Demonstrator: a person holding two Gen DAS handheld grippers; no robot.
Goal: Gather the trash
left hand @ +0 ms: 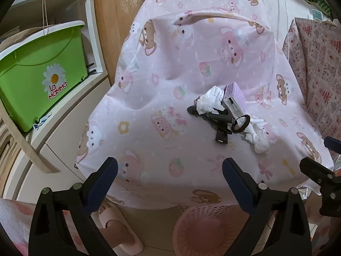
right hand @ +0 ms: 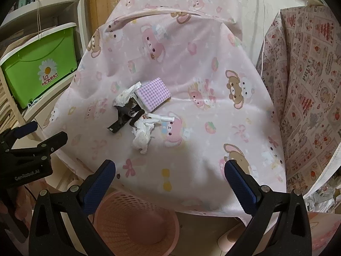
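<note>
Two crumpled tissues lie in the small heap at mid-bed: near tissue (right hand: 142,136) at the heap's front edge, far tissue (right hand: 127,95) behind it, pressed against the checked purple case (right hand: 153,93). Between them: black clip-like gadget (right hand: 122,117), dark hair tie (left hand: 240,123), a thin white tube (right hand: 162,118). Those look like keepers, not trash, though that is a judgement.

Pink bedsheet (right hand: 191,64) is soft and wrinkled. Pink mesh basket (right hand: 136,224) stands on the floor just below the bed's front edge, between the two tools; likely the bin.

Right gripper (right hand: 170,175): jaws wide, nothing held, hovering over the bed's front edge, well short of the heap. Left gripper (left hand: 170,170): the same, wide and empty, beside it.

Step in hand, as judged: first reach. Nothing collected yet.

Advice: take the near tissue first with the right tool. Come down on its loose front lobe, away from the hair tie. Pinch paper only, not sheet. Lift straight, then drop into the basket. Far tissue needs a careful approach; the gadget touches it.
</note>
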